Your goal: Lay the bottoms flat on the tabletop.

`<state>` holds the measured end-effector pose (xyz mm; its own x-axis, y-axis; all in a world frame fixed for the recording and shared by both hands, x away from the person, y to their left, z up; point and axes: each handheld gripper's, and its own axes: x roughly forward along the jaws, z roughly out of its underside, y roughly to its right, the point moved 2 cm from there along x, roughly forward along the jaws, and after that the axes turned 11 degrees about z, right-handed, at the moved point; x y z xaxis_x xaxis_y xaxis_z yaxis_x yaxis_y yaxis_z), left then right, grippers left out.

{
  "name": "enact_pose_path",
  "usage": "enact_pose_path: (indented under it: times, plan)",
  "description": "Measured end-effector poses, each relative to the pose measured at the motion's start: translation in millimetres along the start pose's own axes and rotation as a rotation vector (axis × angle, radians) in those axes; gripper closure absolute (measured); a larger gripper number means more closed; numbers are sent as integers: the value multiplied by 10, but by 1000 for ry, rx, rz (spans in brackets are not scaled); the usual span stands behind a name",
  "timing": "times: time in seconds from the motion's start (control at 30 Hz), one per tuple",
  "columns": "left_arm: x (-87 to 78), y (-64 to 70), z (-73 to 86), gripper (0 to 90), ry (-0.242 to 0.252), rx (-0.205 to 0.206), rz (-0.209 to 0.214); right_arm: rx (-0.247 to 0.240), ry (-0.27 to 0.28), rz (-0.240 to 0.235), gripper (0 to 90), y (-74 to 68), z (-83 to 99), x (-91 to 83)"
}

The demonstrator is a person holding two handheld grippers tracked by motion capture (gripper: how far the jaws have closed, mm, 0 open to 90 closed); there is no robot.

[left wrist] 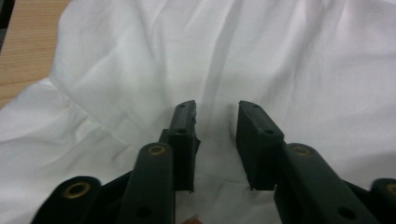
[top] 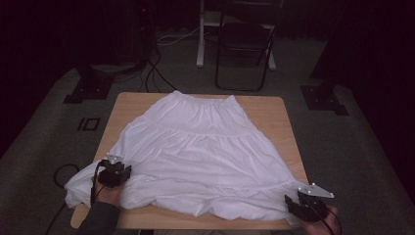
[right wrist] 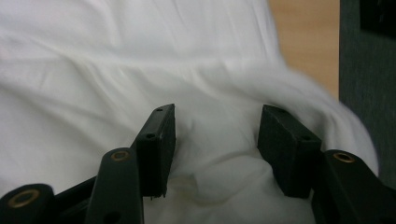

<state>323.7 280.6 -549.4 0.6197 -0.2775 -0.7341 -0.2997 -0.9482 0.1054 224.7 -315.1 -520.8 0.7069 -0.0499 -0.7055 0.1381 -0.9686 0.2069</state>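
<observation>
A white tiered skirt [top: 205,147] lies spread on the wooden table [top: 279,110], waistband at the far side and hem bunched along the near edge. My left gripper [top: 116,170] rests on the hem's left part, held by a hand. In the left gripper view the gripper [left wrist: 217,109] is open, its jaws a little apart over wrinkled skirt cloth [left wrist: 280,56]. My right gripper [top: 307,203] sits at the hem's right corner by the table's near right corner. In the right gripper view the gripper [right wrist: 217,114] is open wide, with a fold of skirt cloth [right wrist: 93,70] bulging between the jaws.
Bare table wood [left wrist: 23,46] [right wrist: 308,42] shows beside the skirt. The hem's left end droops over the table edge [top: 73,188]. On the grey carpet beyond stand a black folding chair [top: 244,39], a white post [top: 200,34], floor cables [top: 156,73] and two black stand bases [top: 88,90] [top: 323,98].
</observation>
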Motion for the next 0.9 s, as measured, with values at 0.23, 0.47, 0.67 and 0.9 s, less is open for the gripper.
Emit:
enact_pose_path:
  times: [0.23,0.47,0.67,0.9]
  plan:
    - [-385,114,87,634,95,11,17,-39,114,-37,461,-198,-146,-153]
    - [-727,196,329,629,110,33,13,-57,139,-57,490,-278,-76,-303]
    - [-875,214,605,618,60,41,8,-66,128,-56,507,-282,71,-379]
    - [-859,138,798,581,18,-3,15,-49,87,-63,514,-253,227,-309]
